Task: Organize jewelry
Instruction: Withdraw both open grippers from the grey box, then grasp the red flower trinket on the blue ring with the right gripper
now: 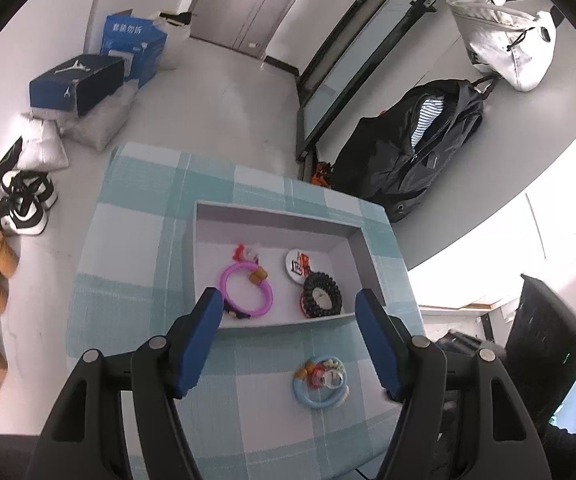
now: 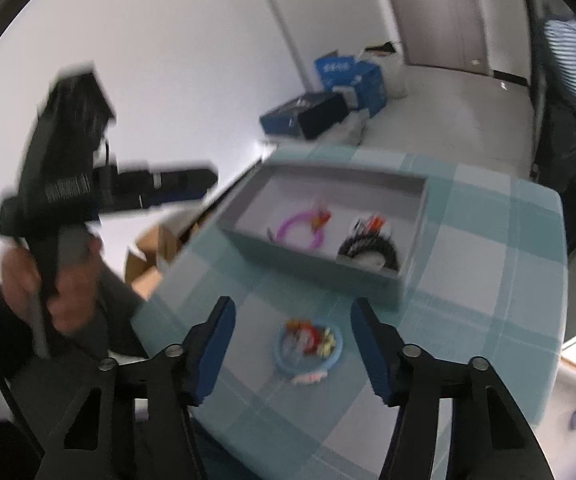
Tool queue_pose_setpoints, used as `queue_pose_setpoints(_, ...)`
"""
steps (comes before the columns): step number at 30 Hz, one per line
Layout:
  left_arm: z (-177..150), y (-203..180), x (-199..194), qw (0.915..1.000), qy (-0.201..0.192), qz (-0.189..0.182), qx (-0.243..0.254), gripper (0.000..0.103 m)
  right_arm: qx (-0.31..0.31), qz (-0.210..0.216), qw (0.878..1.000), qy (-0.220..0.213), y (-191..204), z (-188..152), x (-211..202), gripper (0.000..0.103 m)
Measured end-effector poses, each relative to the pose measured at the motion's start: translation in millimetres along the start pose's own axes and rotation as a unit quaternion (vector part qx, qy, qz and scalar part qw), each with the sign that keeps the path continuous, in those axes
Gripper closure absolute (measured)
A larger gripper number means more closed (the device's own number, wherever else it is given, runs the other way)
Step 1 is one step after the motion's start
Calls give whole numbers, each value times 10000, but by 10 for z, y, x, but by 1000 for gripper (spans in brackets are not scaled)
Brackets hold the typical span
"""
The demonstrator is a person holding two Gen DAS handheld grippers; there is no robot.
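Observation:
A grey tray (image 1: pixel 276 216) sits on the blue-and-white checked tablecloth (image 1: pixel 136 240). It holds a pink ring bracelet (image 1: pixel 246 290), a black beaded bracelet (image 1: pixel 321 294) and a round badge (image 1: pixel 299 266). A light-blue ring bracelet with colourful charms (image 1: pixel 319 380) lies on the cloth in front of the tray. My left gripper (image 1: pixel 289 304) hovers open over the tray's near wall, with nothing between its pads. My right gripper (image 2: pixel 293 308) is open above the blue ring bracelet (image 2: pixel 307 346), without touching it. The blurred right wrist view also shows the tray (image 2: pixel 319 260) and a hand (image 2: pixel 60 280) holding the left gripper.
Shoes (image 1: pixel 24 204), dark and blue boxes (image 1: pixel 76 80) and white bags lie on the floor left of the table. A black backpack (image 1: pixel 415 152) and a white bag (image 1: pixel 503 36) are to the right. A cardboard box (image 2: pixel 148 256) stands beside the table's left edge.

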State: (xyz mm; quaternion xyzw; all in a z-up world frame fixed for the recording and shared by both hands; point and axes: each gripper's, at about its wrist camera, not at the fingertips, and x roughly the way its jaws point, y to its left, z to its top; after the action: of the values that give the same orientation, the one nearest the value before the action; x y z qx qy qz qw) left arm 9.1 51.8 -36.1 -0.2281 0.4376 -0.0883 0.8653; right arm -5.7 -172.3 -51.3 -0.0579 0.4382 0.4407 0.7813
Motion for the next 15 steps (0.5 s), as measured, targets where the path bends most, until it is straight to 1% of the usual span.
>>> queue_pose_setpoints(2, -46, -16, 7, 9999, 65, 124, 45, 39, -134, -85, 9998, 157, 39, -80, 109, 57)
queue_pose_setpoints(3, -65, -21, 13, 9999, 104, 113, 62, 39, -189, -118, 9993, 289, 55, -128, 182, 60)
queue_pose_setpoints(5, -106, -35, 30, 9997, 202, 108, 116, 39, -313, -227, 9981, 487, 90, -177, 290, 70)
queue_pose_setpoints(10, -191, -71, 45, 9986, 307, 243, 348, 39, -610, -416, 9956, 568, 193, -229, 399, 73)
queue_pose_setpoints(15, -233, 4, 78, 9980, 469, 313, 298, 39, -658, -624, 9938, 638, 222, -211, 473, 78)
